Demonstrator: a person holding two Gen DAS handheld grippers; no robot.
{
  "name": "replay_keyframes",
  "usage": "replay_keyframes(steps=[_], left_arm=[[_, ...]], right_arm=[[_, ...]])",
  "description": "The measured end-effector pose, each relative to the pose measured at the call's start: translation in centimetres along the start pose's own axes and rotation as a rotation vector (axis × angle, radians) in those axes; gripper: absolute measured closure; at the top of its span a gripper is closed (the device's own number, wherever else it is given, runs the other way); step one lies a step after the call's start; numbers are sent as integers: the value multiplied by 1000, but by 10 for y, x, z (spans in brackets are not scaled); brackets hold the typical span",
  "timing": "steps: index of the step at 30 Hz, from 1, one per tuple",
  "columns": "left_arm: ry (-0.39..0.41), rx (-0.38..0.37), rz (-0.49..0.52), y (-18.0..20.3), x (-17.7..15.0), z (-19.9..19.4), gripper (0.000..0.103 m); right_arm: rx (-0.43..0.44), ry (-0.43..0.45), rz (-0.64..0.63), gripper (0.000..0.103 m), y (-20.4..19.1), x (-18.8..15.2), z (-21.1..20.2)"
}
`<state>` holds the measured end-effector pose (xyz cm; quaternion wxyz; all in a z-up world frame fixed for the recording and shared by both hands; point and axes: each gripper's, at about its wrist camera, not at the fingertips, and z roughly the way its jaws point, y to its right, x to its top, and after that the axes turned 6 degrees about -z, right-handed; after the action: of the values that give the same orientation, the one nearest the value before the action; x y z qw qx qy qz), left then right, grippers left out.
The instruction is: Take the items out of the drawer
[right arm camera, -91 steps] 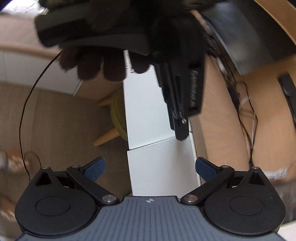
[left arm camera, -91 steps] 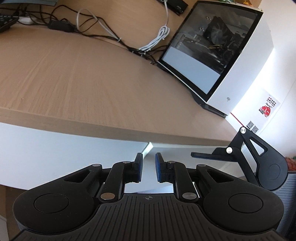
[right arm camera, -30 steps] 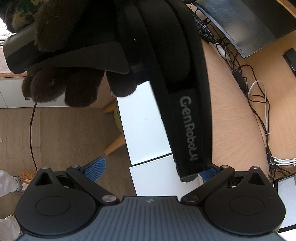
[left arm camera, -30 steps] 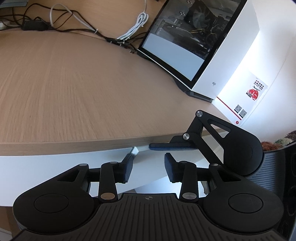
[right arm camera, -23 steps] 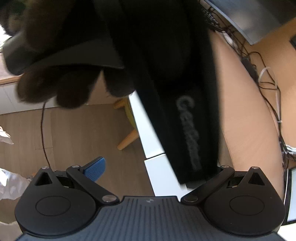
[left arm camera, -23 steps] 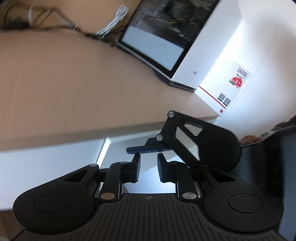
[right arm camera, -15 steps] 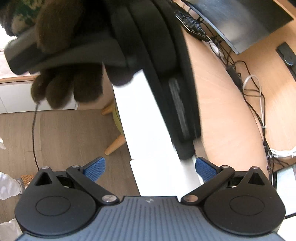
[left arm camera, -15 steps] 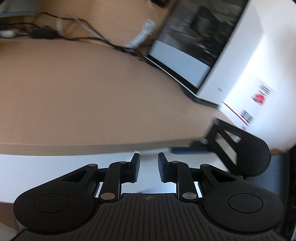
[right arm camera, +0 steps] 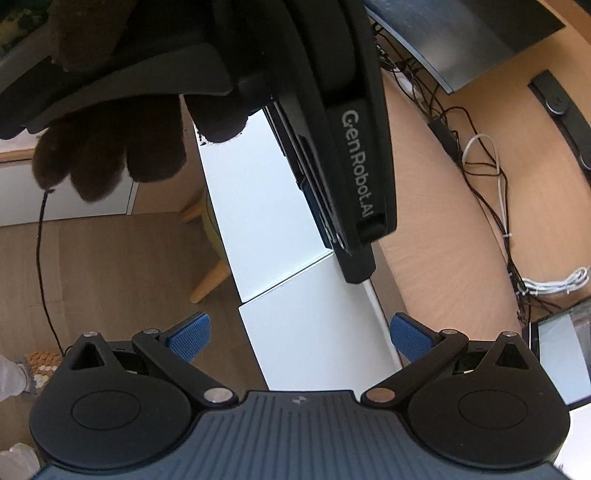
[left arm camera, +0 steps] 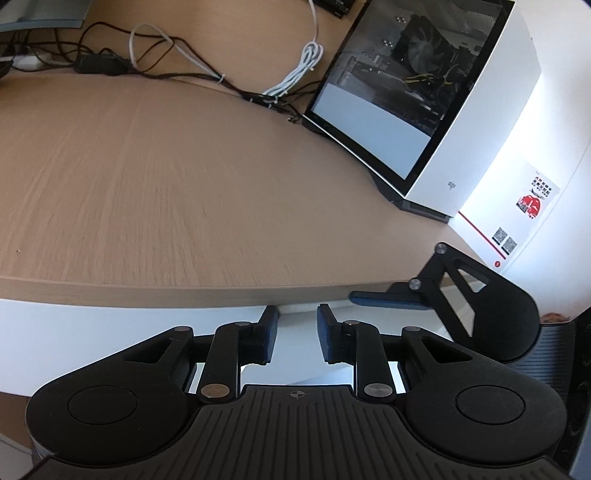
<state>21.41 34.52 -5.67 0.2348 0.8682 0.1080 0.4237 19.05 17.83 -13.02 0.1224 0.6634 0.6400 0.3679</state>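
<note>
Bright daylight, fisheye-bent edges, slight motion blur

Bench (left arm camera: 147,177) top is mostly open in the middle; cables (left arm camera: 184,70) clutter the back edge and the PC case (left arm camera: 461,110) blocks the right corner.

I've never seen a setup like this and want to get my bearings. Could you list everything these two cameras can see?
Desk: one, light wood, above the drawers.
Drawer fronts: two, white, shut, under the desk edge.
Computer case: one, white, glass side, on the desk at right.
Cables: several, black and white, along the desk's back.
Monitor: one, dark, on the desk.
Stool: one, wooden legs, on the floor.
Gloved hand: one, brown, holding the left gripper.
Left gripper: black, blue pads, jaws opening, nothing between.
Right gripper: black, blue pads, open wide.
</note>
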Motion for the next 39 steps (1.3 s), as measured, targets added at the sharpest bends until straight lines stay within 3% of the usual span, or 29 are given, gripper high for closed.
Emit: replay_keyframes(steps=[14, 20, 29, 30, 31, 32, 33, 36, 39], left_arm=[[-22, -54, 33, 0, 1, 1, 63], [-28, -65, 37, 1, 2, 2, 59], [-47, -62, 63, 4, 1, 3, 55], [-88, -88, 90, 6, -2, 6, 75], [-120, -153, 77, 8, -7, 9, 83], [-130, -181, 76, 14, -12, 9, 81], [-137, -190, 96, 20, -17, 8, 80], [-108, -113, 51, 18, -31, 1, 79], [-46, 46, -64, 1, -40, -16, 79]], right_arm=[[14, 32, -126, 0, -20, -1, 2], [86, 23, -119, 0, -13, 0, -3], [120, 25, -114, 0, -17, 0, -9], [142, 28, -116, 0, -18, 0, -10], [198, 5, -96, 0, -17, 1, -9], [267, -20, -69, 0, -18, 0, -5], [278, -28, -64, 0, -23, -3, -3], [232, -26, -71, 0, -42, -13, -7], [215, -36, -52, 0, -54, -20, -11]])
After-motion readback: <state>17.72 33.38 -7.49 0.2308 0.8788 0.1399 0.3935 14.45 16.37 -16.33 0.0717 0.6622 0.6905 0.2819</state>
